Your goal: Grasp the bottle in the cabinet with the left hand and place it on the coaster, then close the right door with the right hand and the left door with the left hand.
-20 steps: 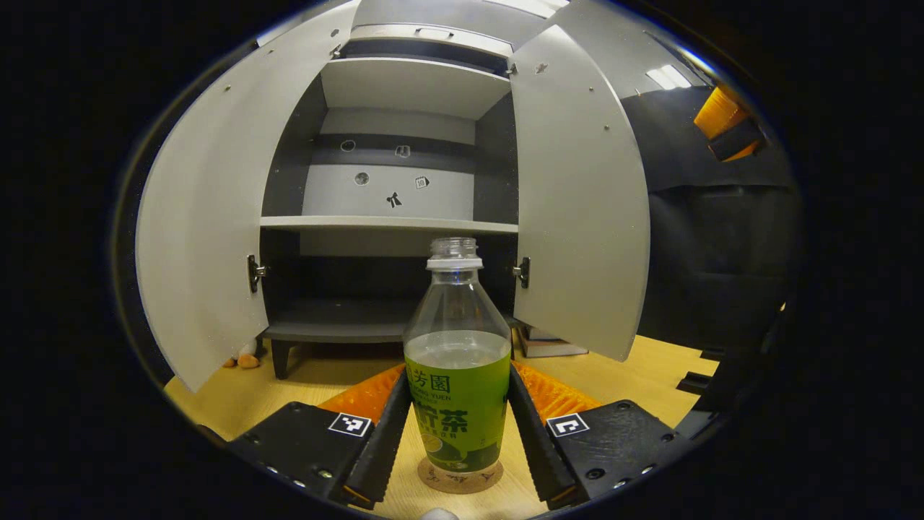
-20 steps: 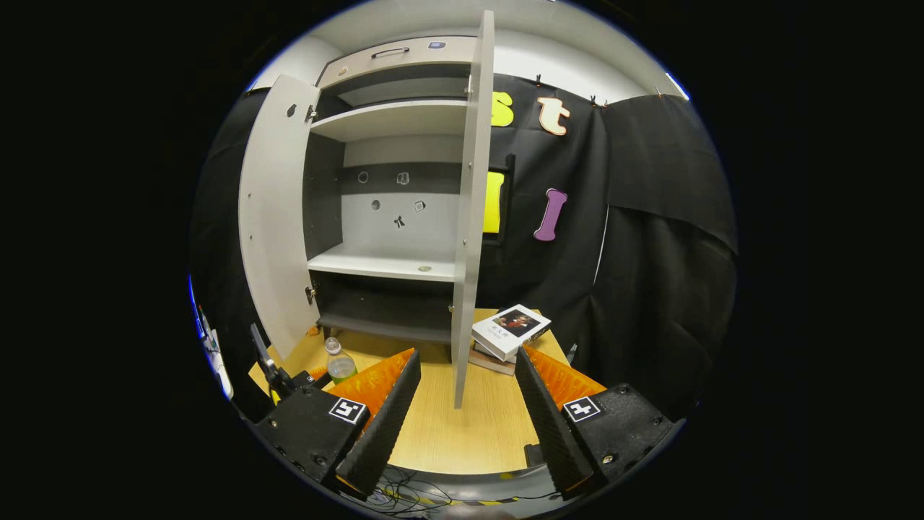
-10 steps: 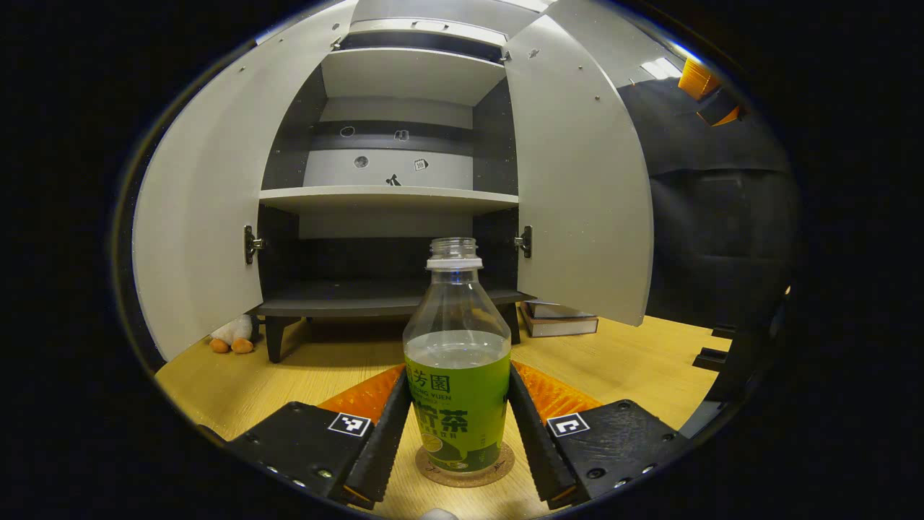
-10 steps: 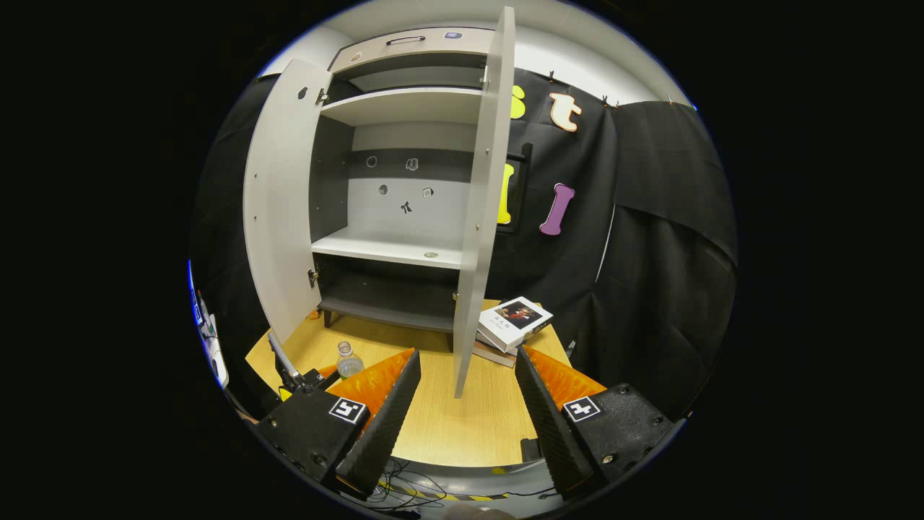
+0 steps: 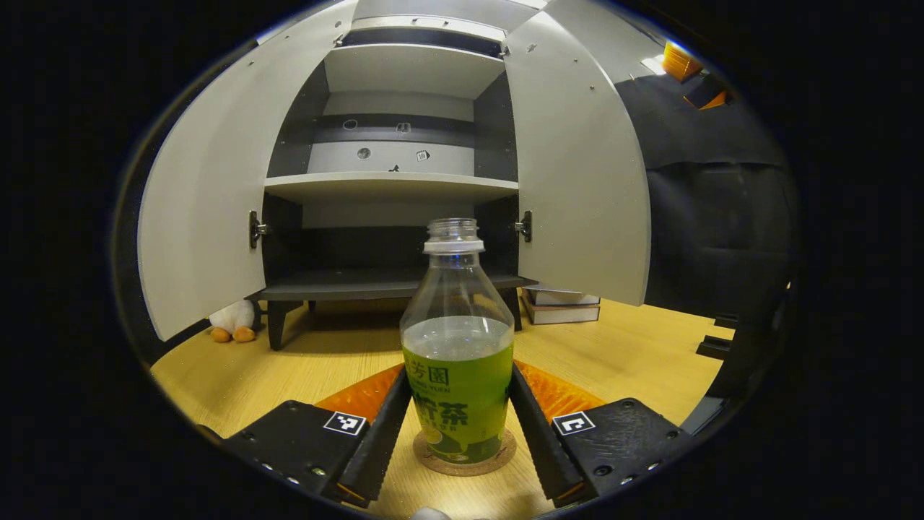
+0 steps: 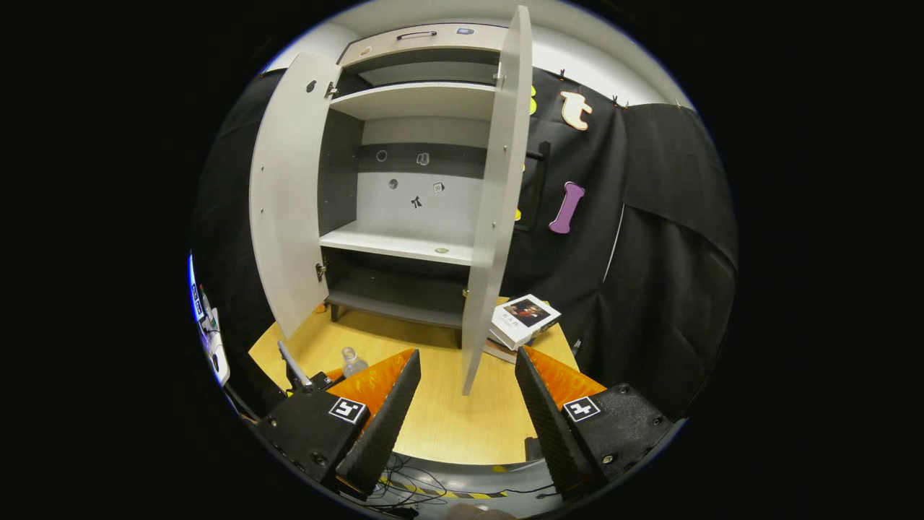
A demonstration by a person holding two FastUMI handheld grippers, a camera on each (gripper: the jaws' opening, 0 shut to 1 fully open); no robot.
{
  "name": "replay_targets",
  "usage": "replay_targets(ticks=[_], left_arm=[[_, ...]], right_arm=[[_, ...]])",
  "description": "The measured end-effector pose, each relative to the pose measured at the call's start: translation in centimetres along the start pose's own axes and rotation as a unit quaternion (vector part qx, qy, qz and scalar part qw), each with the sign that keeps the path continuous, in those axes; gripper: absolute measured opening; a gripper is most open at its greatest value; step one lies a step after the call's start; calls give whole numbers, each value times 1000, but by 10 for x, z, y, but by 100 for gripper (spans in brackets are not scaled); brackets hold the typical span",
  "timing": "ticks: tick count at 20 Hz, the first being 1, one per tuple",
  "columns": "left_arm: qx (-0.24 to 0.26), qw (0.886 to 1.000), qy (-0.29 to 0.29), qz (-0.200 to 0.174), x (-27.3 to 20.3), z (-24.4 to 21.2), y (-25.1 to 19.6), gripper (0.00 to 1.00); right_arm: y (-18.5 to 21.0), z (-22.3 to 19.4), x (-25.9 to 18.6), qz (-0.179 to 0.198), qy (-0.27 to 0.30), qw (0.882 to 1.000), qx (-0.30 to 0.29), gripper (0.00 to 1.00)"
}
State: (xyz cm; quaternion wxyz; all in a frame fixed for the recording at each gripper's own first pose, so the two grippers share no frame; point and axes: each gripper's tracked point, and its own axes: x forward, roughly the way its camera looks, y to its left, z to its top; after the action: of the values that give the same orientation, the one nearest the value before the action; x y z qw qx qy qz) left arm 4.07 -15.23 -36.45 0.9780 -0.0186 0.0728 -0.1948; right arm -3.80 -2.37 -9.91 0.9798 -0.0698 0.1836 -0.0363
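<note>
1. Between the two fingers of the left tool [image 5: 458, 426], in the left gripper view, stands the bottle [image 5: 457, 347] — upright, uncapped, green-labelled, part full of clear liquid. The fingers sit against its sides, or very nearly; I cannot tell whether they press on it.
2. The bottle's base rests on the round coaster [image 5: 465, 461], which lies on the wooden counter [image 5: 635, 354].
3. Beyond the bottle is the cabinet [image 5: 393, 188], raised on short legs, with both doors swung wide: the left door [image 5: 206, 209] and the right door [image 5: 581, 180].
4. A small plush toy [image 5: 231, 321] lies on the counter by the cabinet's left leg, and a stack of books [image 5: 559, 307] sits below the right door's lower edge.
5. In the right gripper view the right tool [image 6: 465, 397] hangs above the counter's near edge with its fingers spread wide and nothing between them.
6. Ahead of it the right door [image 6: 494, 209] shows nearly edge-on — its lower corner lies between the fingers in the picture, but farther off.
7. The books [image 6: 523, 321] lie just right of that door; the bottle's top [image 6: 352, 359] peeks out beside the left finger, with the left tool [image 6: 299, 372] next to it.
</note>
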Motion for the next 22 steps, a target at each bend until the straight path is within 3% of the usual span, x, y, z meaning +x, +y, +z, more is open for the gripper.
replay_targets(ticks=[2, 9, 19, 22], left_arm=[[1, 1000, 7, -1, -1, 3, 1, 99], [-2, 1000, -26, 7, -6, 67, 11, 97], [-38, 997, -69, 16, -23, 218, 29, 97], [-31, 996, -75, 40, -39, 256, 51, 97]], right_arm=[[0, 0, 1, 3, -1, 1000, 3, 82], [-2, 13, -4, 3, -22, 1000, 15, 82], [2, 35, -10, 12, -66, 997, 39, 82], [2, 44, -11, 13, -86, 995, 47, 82]])
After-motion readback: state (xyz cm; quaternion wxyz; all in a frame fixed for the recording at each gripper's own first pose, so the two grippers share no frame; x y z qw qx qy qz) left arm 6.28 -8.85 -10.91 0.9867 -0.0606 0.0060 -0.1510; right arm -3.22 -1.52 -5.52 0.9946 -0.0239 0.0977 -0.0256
